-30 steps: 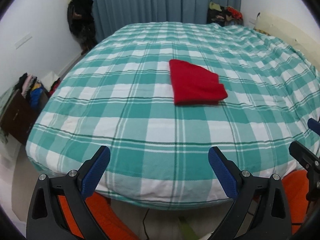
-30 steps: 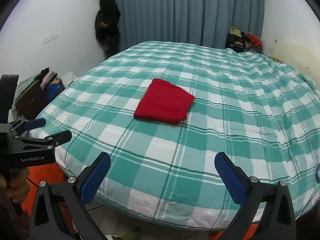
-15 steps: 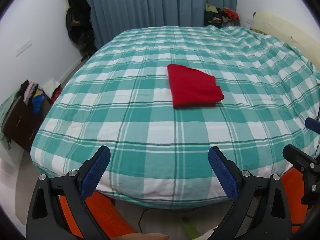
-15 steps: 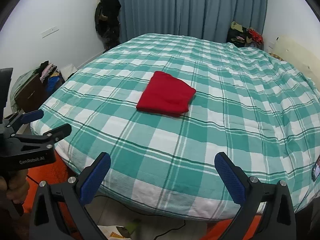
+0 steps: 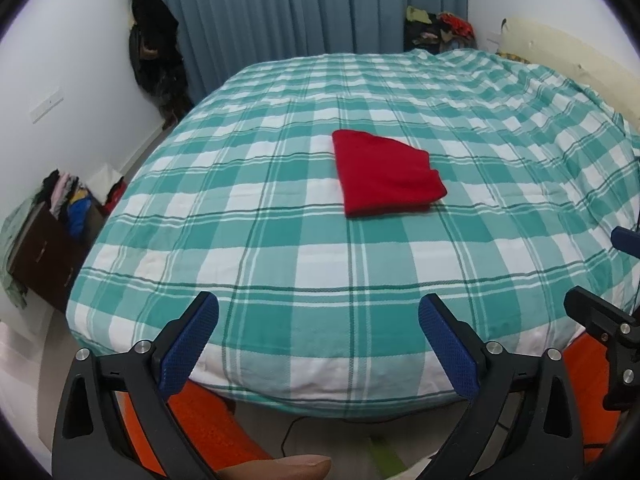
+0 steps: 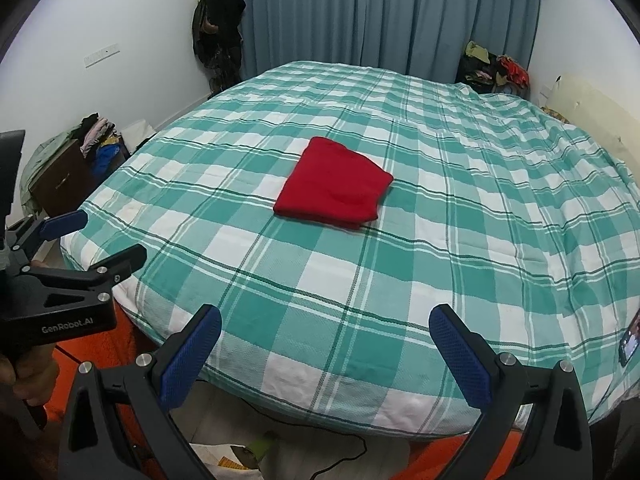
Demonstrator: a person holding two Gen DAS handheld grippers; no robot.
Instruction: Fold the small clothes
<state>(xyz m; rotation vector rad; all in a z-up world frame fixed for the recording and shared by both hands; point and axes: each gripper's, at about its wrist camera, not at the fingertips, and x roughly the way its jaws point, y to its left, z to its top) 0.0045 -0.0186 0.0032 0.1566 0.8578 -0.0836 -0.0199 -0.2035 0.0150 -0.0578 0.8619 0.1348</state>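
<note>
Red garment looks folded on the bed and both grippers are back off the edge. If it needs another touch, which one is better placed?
Little in it; right, probably. The red garment sits nearer centre ahead of the right gripper, and right of centre for the left gripper. Both have open jaws, both off the bed.

The bed (image 6: 440, 260) wears a teal-and-white checked cover crossed by thin dark green lines. On it lies a plain red cloth (image 6: 334, 184). Grey-blue curtains (image 6: 360, 12) hang behind; both tongs are black with blue pads (image 5: 188, 350), and something orange, perhaps a rug (image 5: 208, 420), shows below.
</note>
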